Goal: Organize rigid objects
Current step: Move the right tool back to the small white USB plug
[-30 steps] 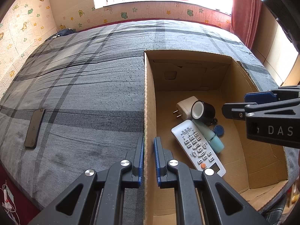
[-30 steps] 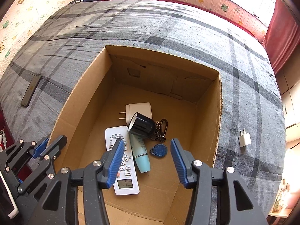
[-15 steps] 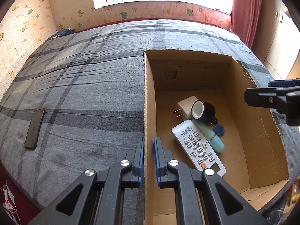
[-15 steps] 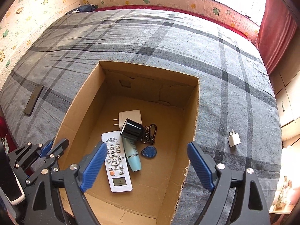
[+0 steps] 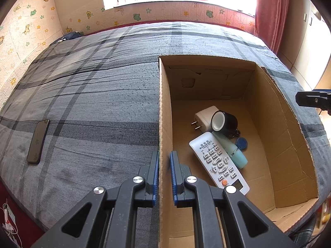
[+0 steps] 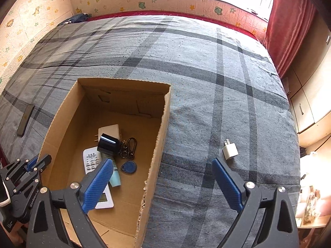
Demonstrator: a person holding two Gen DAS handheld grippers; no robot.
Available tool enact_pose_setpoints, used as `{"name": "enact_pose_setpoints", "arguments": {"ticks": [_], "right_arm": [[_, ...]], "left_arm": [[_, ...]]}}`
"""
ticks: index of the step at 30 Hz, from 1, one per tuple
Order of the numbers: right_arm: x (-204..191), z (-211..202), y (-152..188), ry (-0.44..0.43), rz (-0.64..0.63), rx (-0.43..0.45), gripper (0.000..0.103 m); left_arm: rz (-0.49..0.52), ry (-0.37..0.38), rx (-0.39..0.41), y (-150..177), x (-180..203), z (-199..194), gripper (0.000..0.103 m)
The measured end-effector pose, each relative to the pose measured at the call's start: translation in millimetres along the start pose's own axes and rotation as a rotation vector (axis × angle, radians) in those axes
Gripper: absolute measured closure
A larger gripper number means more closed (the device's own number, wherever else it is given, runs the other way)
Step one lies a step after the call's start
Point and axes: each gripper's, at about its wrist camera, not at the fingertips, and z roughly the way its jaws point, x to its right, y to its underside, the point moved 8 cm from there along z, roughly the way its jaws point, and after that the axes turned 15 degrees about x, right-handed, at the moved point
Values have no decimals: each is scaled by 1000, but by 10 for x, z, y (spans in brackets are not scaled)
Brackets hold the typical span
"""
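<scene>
The left hand-held gripper [image 5: 164,174] is seen clamped on the near left wall of the cardboard box [image 5: 164,107], which stands on a grey checked bed [image 5: 93,95]. In the left wrist view the box floor holds a white remote [image 5: 218,162], a pale blue tube [image 5: 233,152], a black cup [image 5: 224,122], a white plug [image 5: 203,115] and a blue tag [image 5: 241,144]; a dark phone [image 5: 38,141] lies on the bed at 9 o'clock.

Only the right wrist view shows a small white charger [image 6: 229,150] on the bed, outside the box, at 3 o'clock of it, and a key ring [image 6: 129,147] beside the cup. The right hand-held gripper [image 6: 161,173] is held spread wide over the box's right wall; its jaws have just been opening, with nothing gripped.
</scene>
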Motion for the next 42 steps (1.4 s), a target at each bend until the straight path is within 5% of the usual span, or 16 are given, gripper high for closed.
{"name": "enact_pose_setpoints", "arguments": {"ticks": [20,42], "right_arm": [[1135,545,175,124,146,-60,0],[1643,1480,631,121,312,-208,0]], "left_arm": [[1,0,-1,2,2,3,92],[0,0,-4,7,-10,-1,92]]}}
